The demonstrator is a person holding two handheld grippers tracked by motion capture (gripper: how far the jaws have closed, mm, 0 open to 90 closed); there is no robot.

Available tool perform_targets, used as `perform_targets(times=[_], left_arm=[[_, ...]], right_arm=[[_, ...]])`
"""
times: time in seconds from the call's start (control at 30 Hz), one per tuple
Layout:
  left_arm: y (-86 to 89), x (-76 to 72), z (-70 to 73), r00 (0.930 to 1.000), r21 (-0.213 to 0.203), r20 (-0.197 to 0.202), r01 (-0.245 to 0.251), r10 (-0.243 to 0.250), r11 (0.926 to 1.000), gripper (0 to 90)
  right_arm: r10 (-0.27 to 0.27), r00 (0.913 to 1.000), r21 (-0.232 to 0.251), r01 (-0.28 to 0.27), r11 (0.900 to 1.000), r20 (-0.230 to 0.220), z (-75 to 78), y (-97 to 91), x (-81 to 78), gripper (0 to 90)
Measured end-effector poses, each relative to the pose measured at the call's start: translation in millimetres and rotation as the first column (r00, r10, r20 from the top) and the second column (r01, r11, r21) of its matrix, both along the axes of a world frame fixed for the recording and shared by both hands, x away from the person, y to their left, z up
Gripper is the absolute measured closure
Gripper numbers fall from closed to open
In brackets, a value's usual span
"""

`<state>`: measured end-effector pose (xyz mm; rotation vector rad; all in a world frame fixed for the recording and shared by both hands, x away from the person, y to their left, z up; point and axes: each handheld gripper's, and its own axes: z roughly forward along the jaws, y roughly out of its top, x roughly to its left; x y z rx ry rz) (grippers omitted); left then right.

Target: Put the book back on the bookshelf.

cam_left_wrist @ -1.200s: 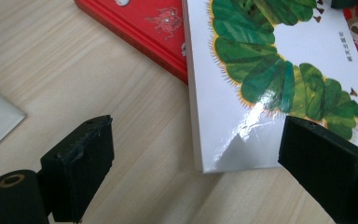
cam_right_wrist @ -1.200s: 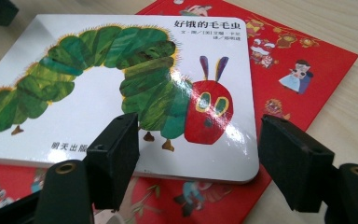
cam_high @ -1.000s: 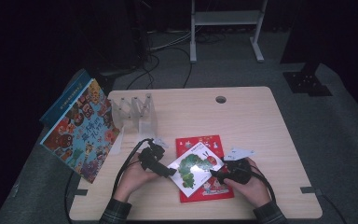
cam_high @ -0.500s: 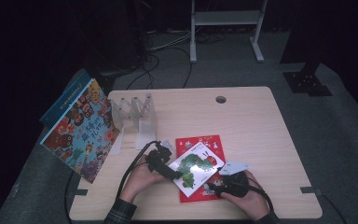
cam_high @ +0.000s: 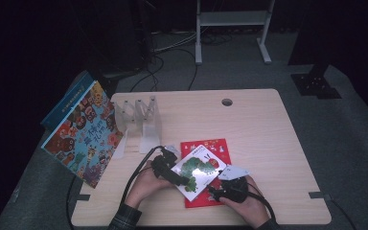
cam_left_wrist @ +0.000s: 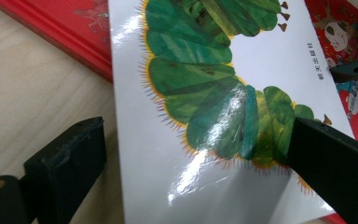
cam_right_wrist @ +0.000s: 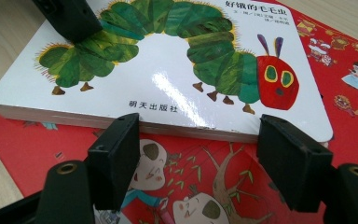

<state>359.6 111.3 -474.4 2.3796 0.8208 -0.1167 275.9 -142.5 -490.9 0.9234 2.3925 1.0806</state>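
Risk: caterpillar book (cam_high: 199,171) sliding off red book (cam_high: 210,199), lower centre of frame.
L gripper (cam_left_wrist: 191,154) wide open, one jaw resting on glossy cover; R gripper (cam_right_wrist: 198,163) open at book's edge, gripping nothing. Uneven push may skew it.

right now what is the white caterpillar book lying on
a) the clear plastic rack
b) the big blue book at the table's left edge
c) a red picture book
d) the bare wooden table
c: the white caterpillar book lies flat on top of a red picture book, whose red cover shows beneath and around it in both gripper views and in the high view.
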Motion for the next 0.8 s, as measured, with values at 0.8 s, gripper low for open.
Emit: perform_targets(times=[0.8], left_arm=[[0.6, 0.0, 8.9, 0.9996, -0.015, 0.005, -0.027, 0.027, 0.9995, 7.4]], right_arm=[[-0.041, 0.9992, -0.001, 0.041, 0.9992, -0.001, -0.9, 4.8, 0.6, 23.6]])
